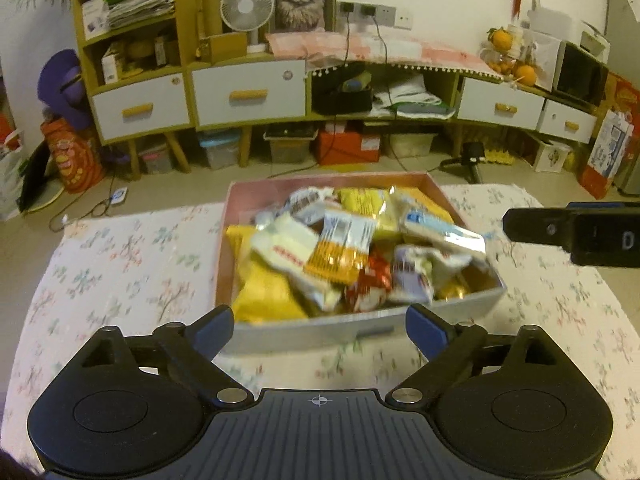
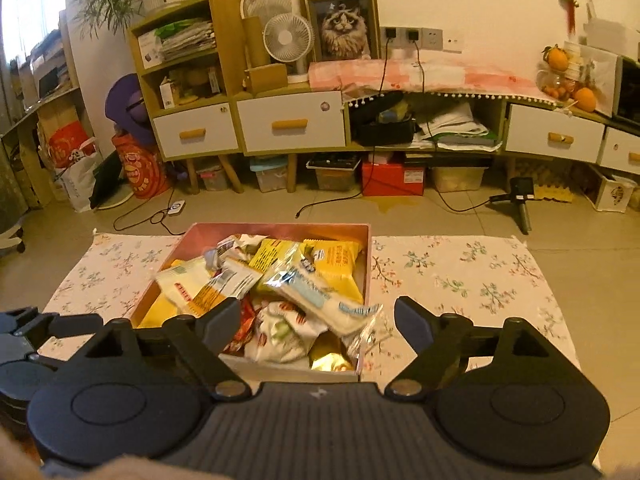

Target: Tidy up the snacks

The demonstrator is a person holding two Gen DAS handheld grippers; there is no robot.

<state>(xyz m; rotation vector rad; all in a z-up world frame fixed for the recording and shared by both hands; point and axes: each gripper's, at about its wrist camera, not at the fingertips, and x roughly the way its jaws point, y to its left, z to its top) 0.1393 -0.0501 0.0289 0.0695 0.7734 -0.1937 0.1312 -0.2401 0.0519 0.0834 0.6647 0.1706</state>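
Note:
A pink open box (image 1: 320, 179) stands on a floral cloth (image 1: 120, 264) and is heaped with several snack packets, among them a yellow one (image 1: 264, 296), an orange-and-white one (image 1: 340, 252) and a white-and-blue one (image 1: 436, 228). My left gripper (image 1: 320, 330) is open and empty, just in front of the box's near wall. My right gripper (image 2: 316, 326) is open and empty, over the box's near end (image 2: 280, 228), above a white-and-blue packet (image 2: 320, 300) that overhangs the right wall. The right gripper also shows at the right edge of the left wrist view (image 1: 568, 232).
The cloth (image 2: 460, 280) lies on a tiled floor. Behind stands a long cabinet (image 1: 248, 96) with white drawers, a fan (image 1: 246, 8), a cat picture (image 1: 300, 0) and storage bins underneath. Cables (image 2: 328, 200) and a small tripod (image 2: 520, 204) lie on the floor beyond the cloth.

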